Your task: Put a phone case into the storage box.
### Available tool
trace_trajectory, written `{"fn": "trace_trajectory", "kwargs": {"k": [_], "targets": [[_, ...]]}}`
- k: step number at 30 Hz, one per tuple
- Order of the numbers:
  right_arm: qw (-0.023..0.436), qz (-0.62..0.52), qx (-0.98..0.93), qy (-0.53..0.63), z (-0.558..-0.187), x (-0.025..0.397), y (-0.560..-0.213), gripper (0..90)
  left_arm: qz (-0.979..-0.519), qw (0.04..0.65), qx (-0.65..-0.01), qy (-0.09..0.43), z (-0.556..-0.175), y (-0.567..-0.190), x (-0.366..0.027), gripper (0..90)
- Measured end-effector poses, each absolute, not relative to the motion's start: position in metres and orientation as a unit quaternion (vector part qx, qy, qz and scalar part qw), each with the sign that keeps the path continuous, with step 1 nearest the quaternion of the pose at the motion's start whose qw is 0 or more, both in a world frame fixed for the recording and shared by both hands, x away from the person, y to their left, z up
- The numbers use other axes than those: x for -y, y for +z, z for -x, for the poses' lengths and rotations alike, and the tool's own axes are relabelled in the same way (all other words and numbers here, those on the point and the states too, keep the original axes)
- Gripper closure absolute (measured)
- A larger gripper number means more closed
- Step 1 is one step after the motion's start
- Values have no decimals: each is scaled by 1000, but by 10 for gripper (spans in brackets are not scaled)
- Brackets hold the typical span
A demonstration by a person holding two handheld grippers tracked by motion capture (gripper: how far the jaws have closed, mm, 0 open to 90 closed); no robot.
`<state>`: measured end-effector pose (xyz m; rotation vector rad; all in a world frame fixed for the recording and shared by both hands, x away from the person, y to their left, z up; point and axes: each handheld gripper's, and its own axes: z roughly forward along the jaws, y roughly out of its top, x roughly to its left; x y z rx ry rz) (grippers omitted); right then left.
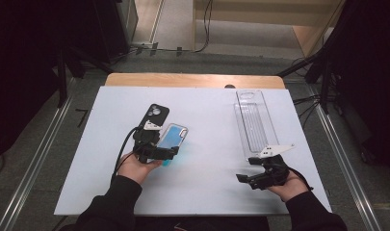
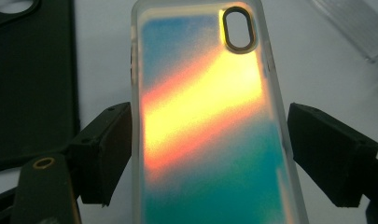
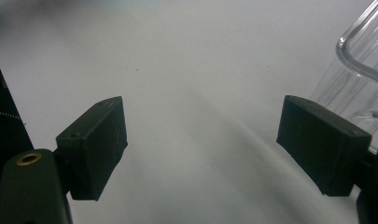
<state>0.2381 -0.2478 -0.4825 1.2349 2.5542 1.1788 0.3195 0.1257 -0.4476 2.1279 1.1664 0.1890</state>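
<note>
At the table's near edge, the right gripper [image 1: 244, 179] rests low over the white table [image 1: 207, 192], jaws spread wide with nothing between them. The left gripper [image 2: 207, 149], forearm angled forward, straddles an iridescent phone case [image 2: 200, 116] lying flat mid-table, jaws parted on either side. Beyond lie a black phone case [image 1: 154, 115] and a clear tray [image 1: 253, 120].

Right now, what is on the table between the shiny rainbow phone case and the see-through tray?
Nothing. In the high view, only bare white table lies between the rainbow phone case and the clear tray.
</note>
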Motion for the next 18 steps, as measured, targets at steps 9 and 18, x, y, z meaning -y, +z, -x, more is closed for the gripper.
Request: {"fn": "trace_trajectory", "kwargs": {"k": [9,18], "targets": [[34,-408,-809,422,-236,239,-467,142,-822,389,-411,64,-314,-442,-113,168],[42,-404,-795,451,-243,224,-451,142,-810,441,-378,77,-316,-441,-99,168]]}}
